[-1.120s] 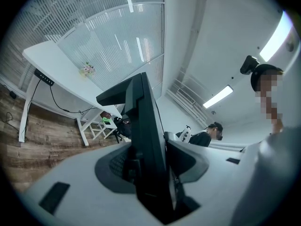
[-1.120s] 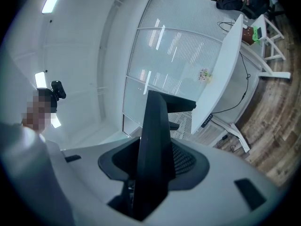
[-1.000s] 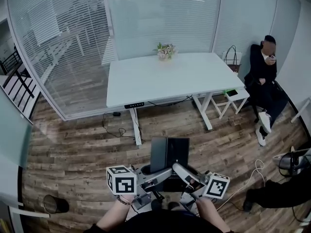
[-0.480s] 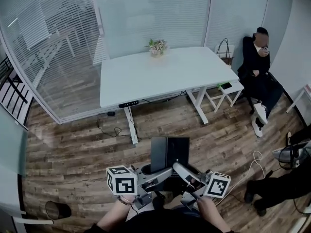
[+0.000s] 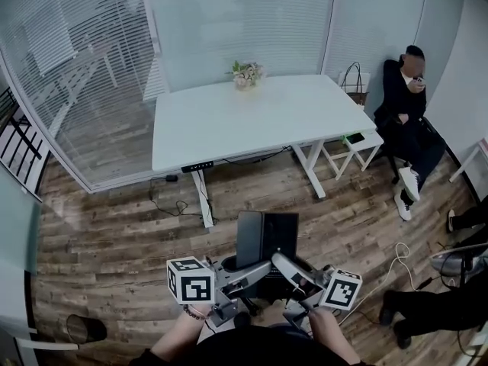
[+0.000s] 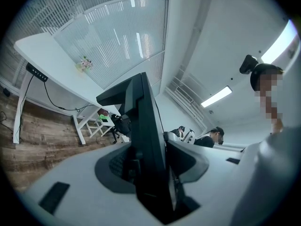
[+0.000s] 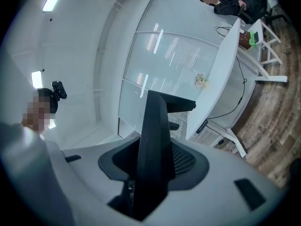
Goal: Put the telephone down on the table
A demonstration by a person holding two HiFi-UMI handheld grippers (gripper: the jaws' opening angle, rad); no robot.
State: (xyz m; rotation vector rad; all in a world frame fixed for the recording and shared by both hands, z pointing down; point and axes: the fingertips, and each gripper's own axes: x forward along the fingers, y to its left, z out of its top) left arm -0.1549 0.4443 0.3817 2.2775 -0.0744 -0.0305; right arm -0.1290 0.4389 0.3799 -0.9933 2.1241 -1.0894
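Telephone (image 5: 265, 239): black, flat-bodied set, held edge-up in the air in front of the person, over the wooden floor (image 5: 114, 227) and well apart from the worktop.
Left gripper (image 5: 255, 271): reaches in level from the left; its jaws pinch the telephone's near edge, and the left gripper view shows the dark slab standing between the pads.
Right gripper (image 5: 284, 267): reaches in from the right, just beside the left one; its jaws likewise clamp the same slab, seen upright between the pads in the right gripper view.
Worktop (image 5: 252, 117): white desk on white legs, standing ahead against the glass partition; bare apart from a small bunch of flowers (image 5: 245, 72) near its far edge.
Bystander: a seated person (image 5: 404, 97) by the wall to the worktop's right, beside a low white stool (image 5: 352, 142).
Step in hand: judged to be the carry toward the worktop; the telephone is grasped by both grippers and not yet set down.
Next move: calls for crossing the open floor to the worktop's near edge, lifting the set above the surface, tipping it from edge-up to flat, and lowering it onto the broad bare area short of the flowers.
Release: both pairs of jaws should spread only once the base rests fully on the surface.
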